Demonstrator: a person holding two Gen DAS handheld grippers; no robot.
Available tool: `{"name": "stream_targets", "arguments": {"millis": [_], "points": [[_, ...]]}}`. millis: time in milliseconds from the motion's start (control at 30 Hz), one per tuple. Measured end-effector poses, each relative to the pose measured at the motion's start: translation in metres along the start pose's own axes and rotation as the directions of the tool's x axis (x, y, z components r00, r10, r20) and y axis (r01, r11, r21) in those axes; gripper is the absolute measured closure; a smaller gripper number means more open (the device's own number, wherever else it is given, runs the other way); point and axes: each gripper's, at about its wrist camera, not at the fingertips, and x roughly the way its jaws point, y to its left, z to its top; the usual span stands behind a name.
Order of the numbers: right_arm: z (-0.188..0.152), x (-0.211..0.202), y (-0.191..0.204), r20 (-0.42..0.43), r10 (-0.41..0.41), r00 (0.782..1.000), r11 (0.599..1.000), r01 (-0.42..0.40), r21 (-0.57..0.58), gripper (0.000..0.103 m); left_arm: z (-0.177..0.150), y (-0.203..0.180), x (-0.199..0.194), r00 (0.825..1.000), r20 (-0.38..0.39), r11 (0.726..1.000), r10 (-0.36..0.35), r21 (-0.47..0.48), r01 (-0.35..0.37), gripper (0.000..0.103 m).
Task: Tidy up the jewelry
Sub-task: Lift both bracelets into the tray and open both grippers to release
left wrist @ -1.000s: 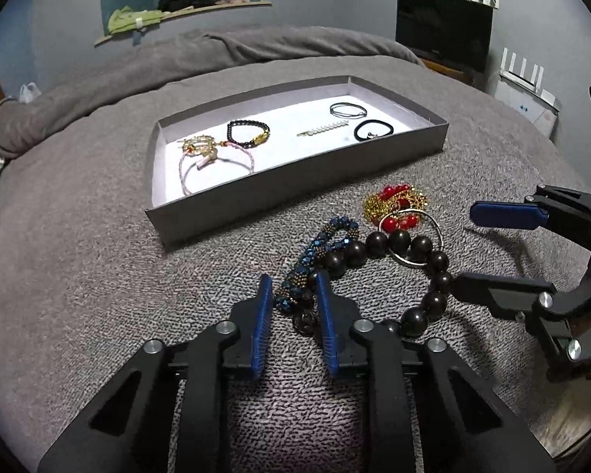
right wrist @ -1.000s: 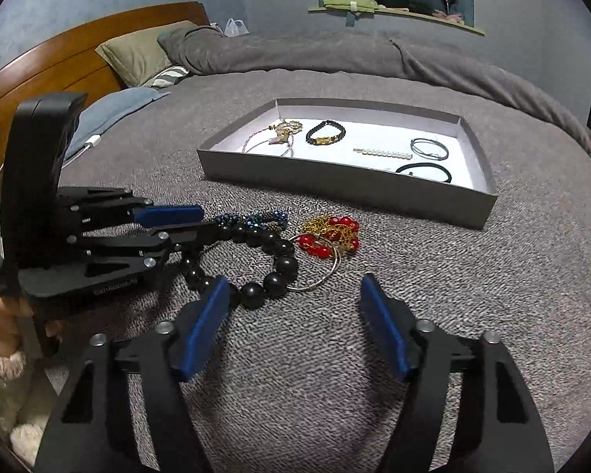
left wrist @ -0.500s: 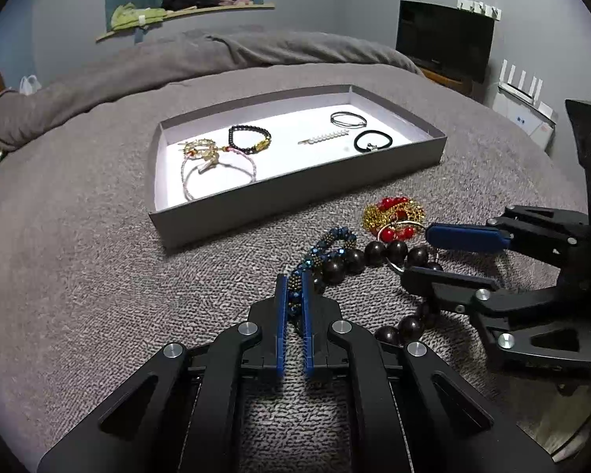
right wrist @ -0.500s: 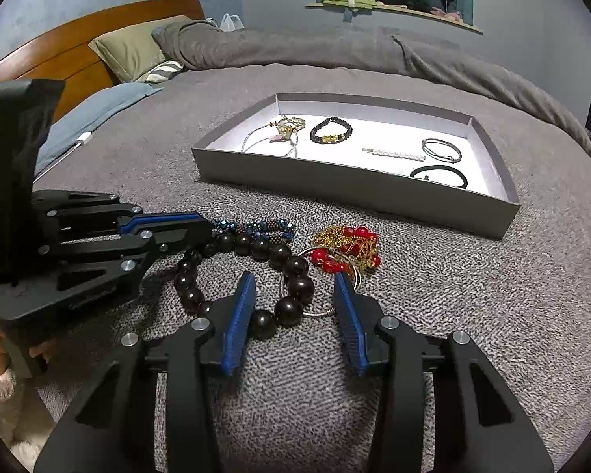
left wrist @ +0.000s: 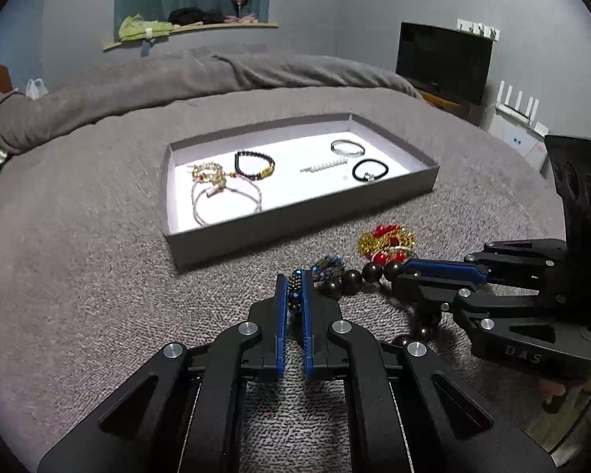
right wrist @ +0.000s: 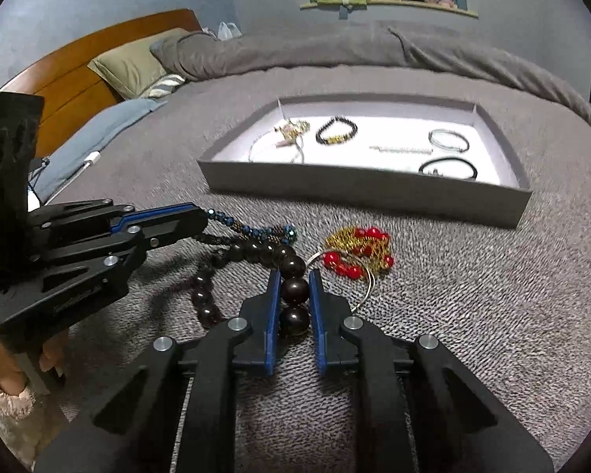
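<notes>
Your left gripper (left wrist: 294, 291) pinches the blue bead strand (right wrist: 252, 230); your right gripper (right wrist: 291, 289) is closing on the dark bead bracelet (right wrist: 291, 266); both lie on the grey bedspread (left wrist: 78, 276), before the tray's (left wrist: 295, 218) near wall; headboard (right wrist: 82, 67) and pillows (right wrist: 134, 63) behind.

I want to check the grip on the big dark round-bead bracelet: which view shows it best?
The right wrist view: the right hand-held gripper is closing on the big dark round-bead bracelet, centred and close. The left wrist view shows only part of its bead string, half hidden behind that gripper.
</notes>
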Motion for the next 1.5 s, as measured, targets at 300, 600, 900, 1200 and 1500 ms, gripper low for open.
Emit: {"name": "stream_targets", "arguments": {"millis": [300,600,900,1200,1500], "points": [[0.016,-0.046,0.004,0.168,-0.005,0.986,0.999,0.011,-0.033,0.089,0.011,-0.001,-0.03,0.996,0.089,1.0,0.007,0.0,-0.007,0.095],[0.073,-0.069,-0.039,0.305,-0.154,0.94,0.988,0.151,0.035,0.089,0.065,0.013,-0.049,0.978,0.176,0.994,0.11,0.003,-0.112,0.095],[0.113,-0.036,-0.088,0.309,-0.221,0.925,0.973,0.188,0.134,0.089,0.109,0.01,-0.004,0.983,0.167,0.996,0.079,0.016,-0.083,0.095],[0.104,0.004,-0.099,0.231,-0.11,0.967,0.99,0.085,0.116,0.089,0.099,0.006,0.069,0.993,0.026,0.993,-0.114,-0.026,0.114,0.095],[0.098,0.02,-0.075,0.195,-0.026,0.981,0.997,0.011,0.075,0.089,0.076,0.052,0.096,0.994,-0.107,0.992,-0.012,-0.13,-0.002,0.095]]}}
